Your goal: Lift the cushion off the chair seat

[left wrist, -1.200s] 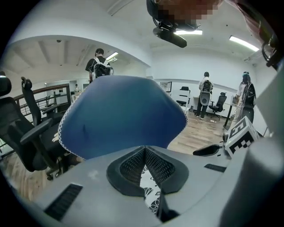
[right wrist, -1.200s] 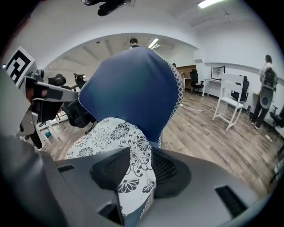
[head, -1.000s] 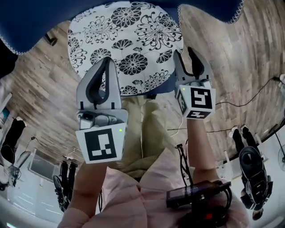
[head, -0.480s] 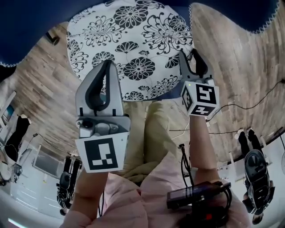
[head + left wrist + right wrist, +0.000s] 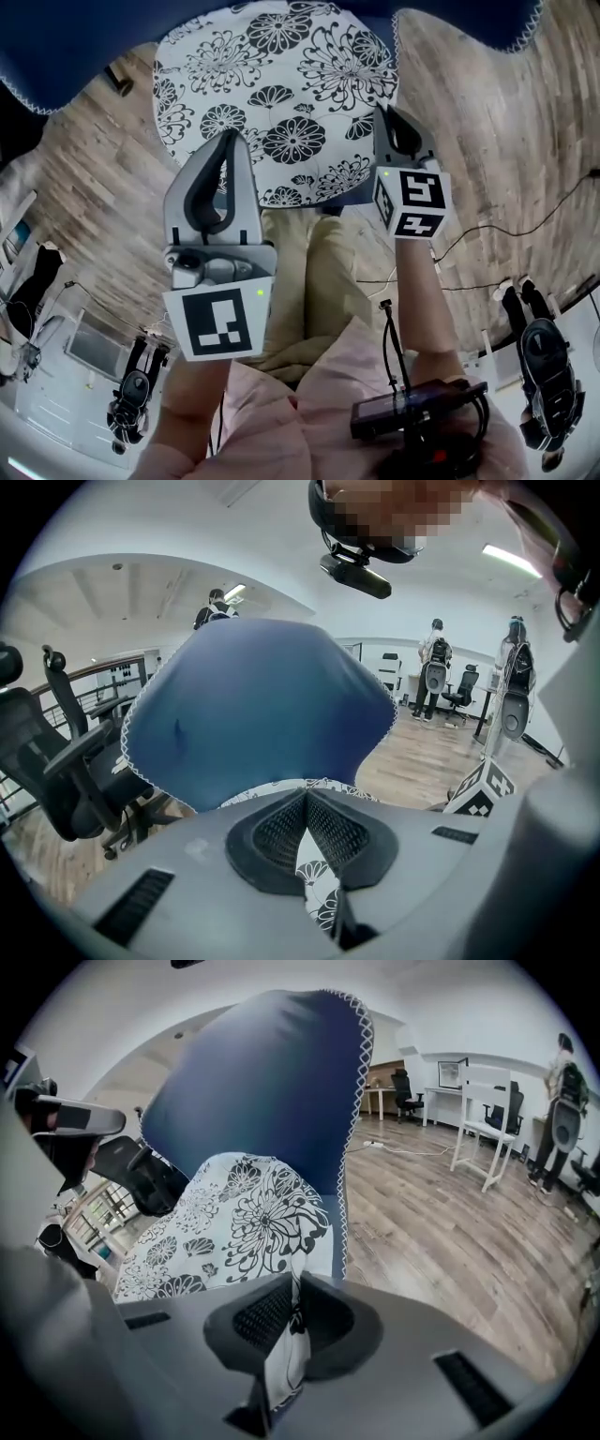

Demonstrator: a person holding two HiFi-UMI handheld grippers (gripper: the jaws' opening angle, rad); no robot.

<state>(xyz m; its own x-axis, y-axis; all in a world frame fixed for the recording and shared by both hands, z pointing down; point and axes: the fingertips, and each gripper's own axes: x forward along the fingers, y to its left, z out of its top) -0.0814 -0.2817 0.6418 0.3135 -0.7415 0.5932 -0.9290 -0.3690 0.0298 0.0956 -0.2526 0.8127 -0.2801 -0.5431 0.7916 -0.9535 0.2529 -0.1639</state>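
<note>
The round white cushion [image 5: 272,94] with black flowers lies on the blue chair [image 5: 75,47], whose seat edge [image 5: 349,193] shows just under the cushion's near rim. My left gripper [image 5: 228,142] is shut on the near rim at the left, and a strip of flowered cloth [image 5: 319,892] runs between its pads. My right gripper [image 5: 397,120] is shut on the rim at the right. In the right gripper view the cushion [image 5: 234,1232] rises from the jaws toward the blue chair back [image 5: 272,1082]. The chair back [image 5: 253,714] fills the left gripper view.
Wooden plank floor [image 5: 487,122] surrounds the chair, with a black cable [image 5: 525,211] at the right. Black office chairs [image 5: 56,771] stand to the left. A white table [image 5: 483,1138] and standing people [image 5: 436,667] are farther off.
Both grippers stay shut on the cushion's near rim. The right gripper has drifted slightly up and left, and the cushion has shifted a little with it.
</note>
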